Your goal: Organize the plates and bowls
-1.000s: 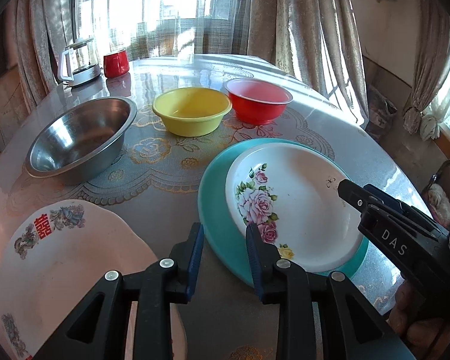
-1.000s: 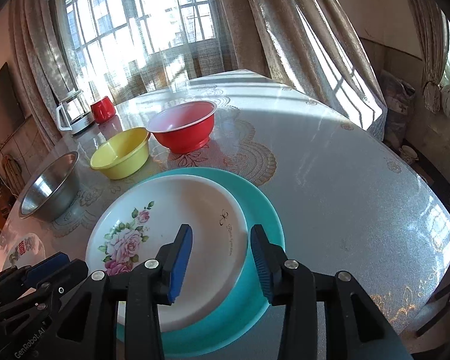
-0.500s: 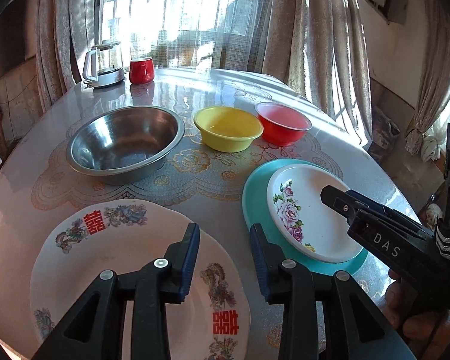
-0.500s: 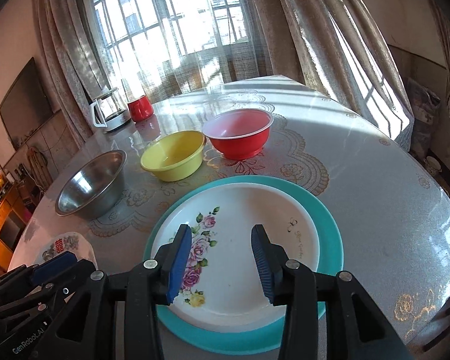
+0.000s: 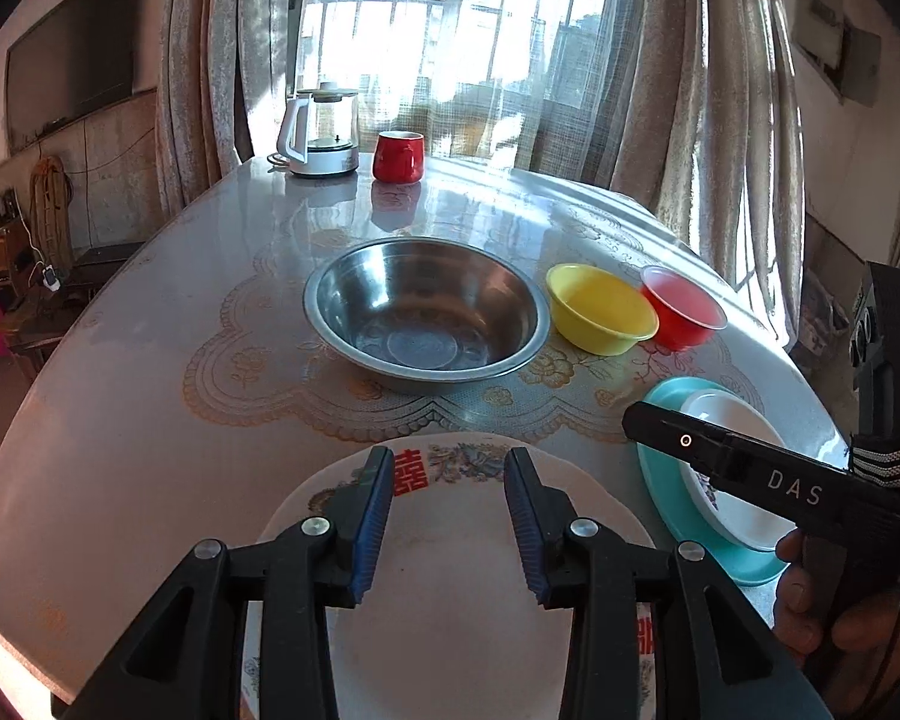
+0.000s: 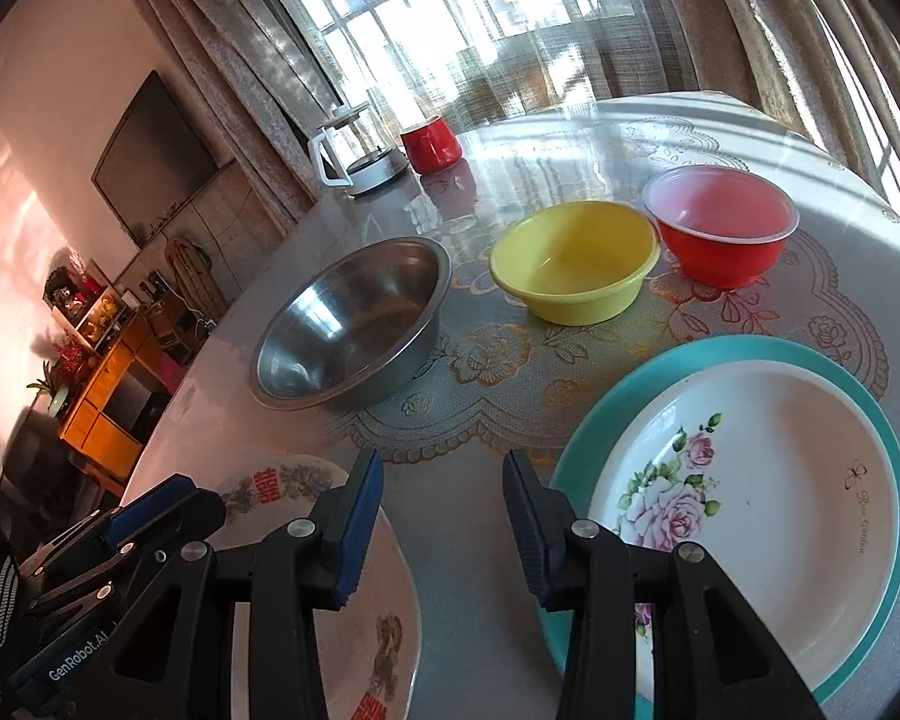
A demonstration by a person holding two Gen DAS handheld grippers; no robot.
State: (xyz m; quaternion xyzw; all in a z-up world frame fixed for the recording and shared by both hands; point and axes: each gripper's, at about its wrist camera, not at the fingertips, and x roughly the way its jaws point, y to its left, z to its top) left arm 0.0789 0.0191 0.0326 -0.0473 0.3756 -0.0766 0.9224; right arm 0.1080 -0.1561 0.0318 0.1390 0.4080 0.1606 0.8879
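Your left gripper (image 5: 447, 516) hovers over the wedding plate (image 5: 450, 588), jaws just widened, nothing between them. Right gripper (image 6: 444, 516) parted, empty. Next: grasp that plate's rim, stack it.

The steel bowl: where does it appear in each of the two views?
Left wrist: steel bowl at centre, beyond the left gripper.
Right wrist: steel bowl left of centre.
Shared landmark: yellow bowl, just right of it in both.
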